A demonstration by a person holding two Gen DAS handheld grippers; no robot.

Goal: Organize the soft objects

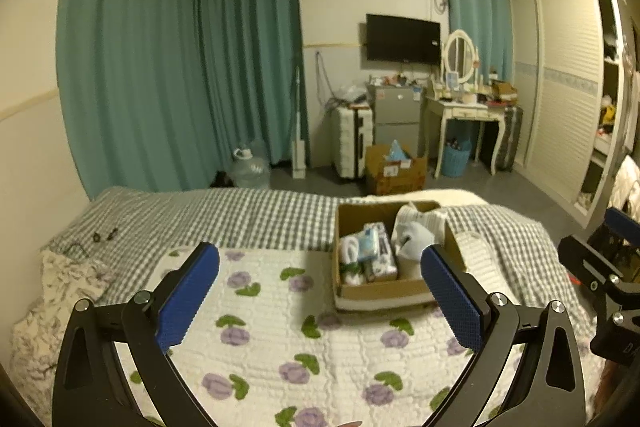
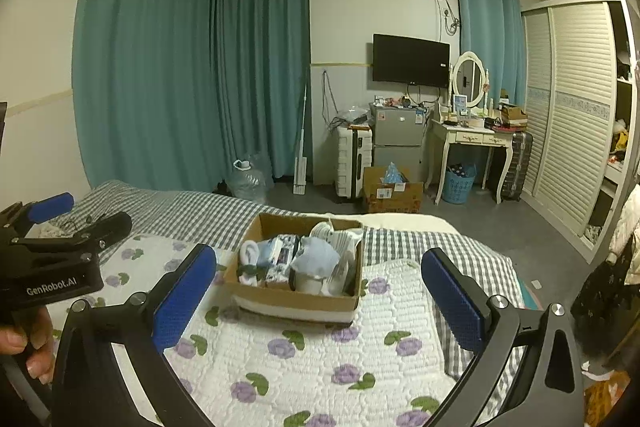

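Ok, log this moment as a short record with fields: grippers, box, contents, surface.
left gripper: open, empty, held above the quilt
right gripper: open, empty, aimed at the box
cardboard box: open-topped, resting on the floral quilt
contents: rolled white socks, patterned folded items, pale blue soft piece; packed close together
surface: bed with grey checked sheet under the quilt
loose soft objects on the quilt: none visible
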